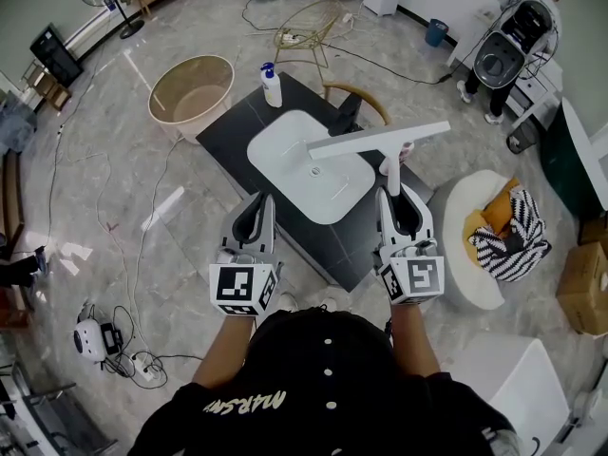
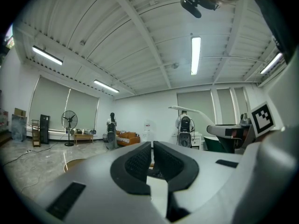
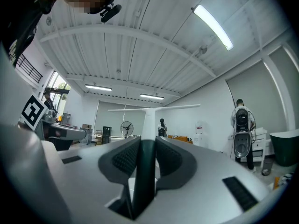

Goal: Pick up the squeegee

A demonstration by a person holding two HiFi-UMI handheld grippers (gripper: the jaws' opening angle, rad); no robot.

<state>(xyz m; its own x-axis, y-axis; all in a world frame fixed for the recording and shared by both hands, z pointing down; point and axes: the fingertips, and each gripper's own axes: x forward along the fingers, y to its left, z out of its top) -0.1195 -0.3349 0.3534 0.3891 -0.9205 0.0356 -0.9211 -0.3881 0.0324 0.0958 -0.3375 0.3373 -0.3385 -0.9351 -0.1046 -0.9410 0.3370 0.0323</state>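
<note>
Squeegee (image 1: 378,141): handle clamped in right claw (image 1: 392,194), blade crosswise above basin (image 1: 285,164) near bench (image 1: 237,126) right edge. Left claw (image 1: 260,201): jaws together, alongside, over bench near corner. Bottle (image 1: 273,85) at far corner. Tub (image 1: 190,103) on open floor, left. Striped cloth (image 1: 518,240) on round seat (image 1: 465,255), right.
</note>
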